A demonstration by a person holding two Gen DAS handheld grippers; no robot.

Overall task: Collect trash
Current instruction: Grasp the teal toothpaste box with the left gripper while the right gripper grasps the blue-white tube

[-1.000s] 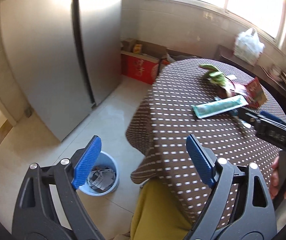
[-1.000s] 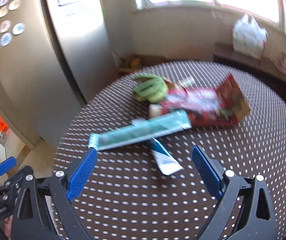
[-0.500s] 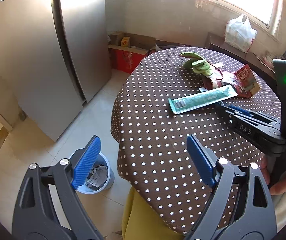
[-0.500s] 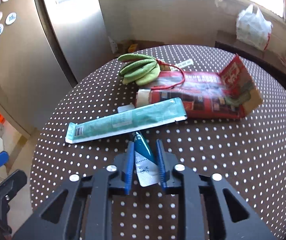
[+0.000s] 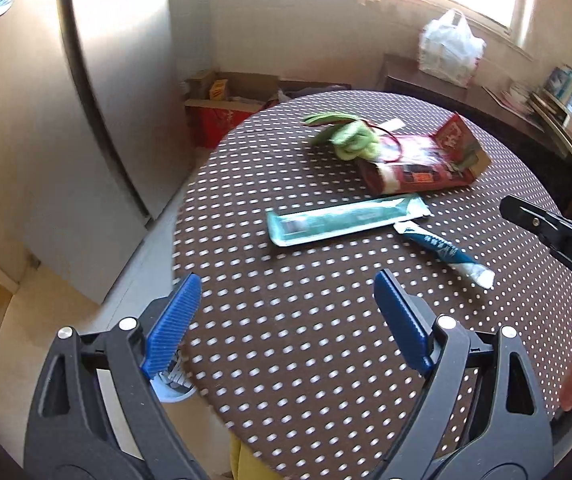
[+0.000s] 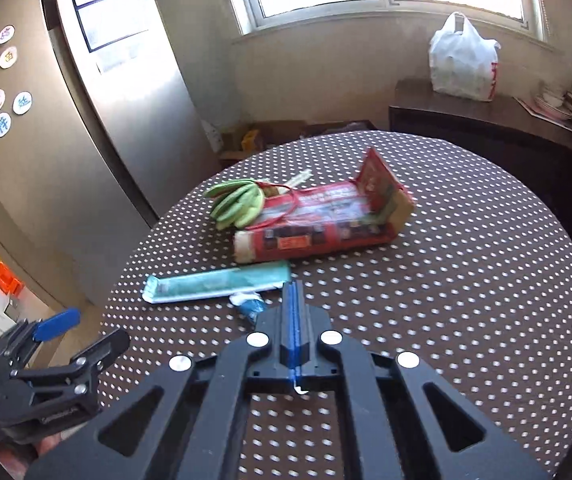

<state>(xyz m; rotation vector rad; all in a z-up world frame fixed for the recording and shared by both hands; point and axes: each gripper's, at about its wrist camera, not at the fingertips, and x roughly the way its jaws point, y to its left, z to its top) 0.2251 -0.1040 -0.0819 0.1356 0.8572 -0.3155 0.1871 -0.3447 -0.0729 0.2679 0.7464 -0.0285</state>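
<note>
Polka-dot table [image 5: 286, 340] now lower centre in both views: my right gripper [image 6: 294, 312], closed half a second ago around the small blue-white sachet [image 5: 444, 252], now looks pressed shut on nothing, sachet lying beside the teal wrapper [image 5: 346, 220]; left gripper [image 5: 286, 320] wide open, empty—likely regrasp.

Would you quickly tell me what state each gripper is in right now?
Left gripper: open, empty.
Right gripper: shut, nothing clearly held.
</note>
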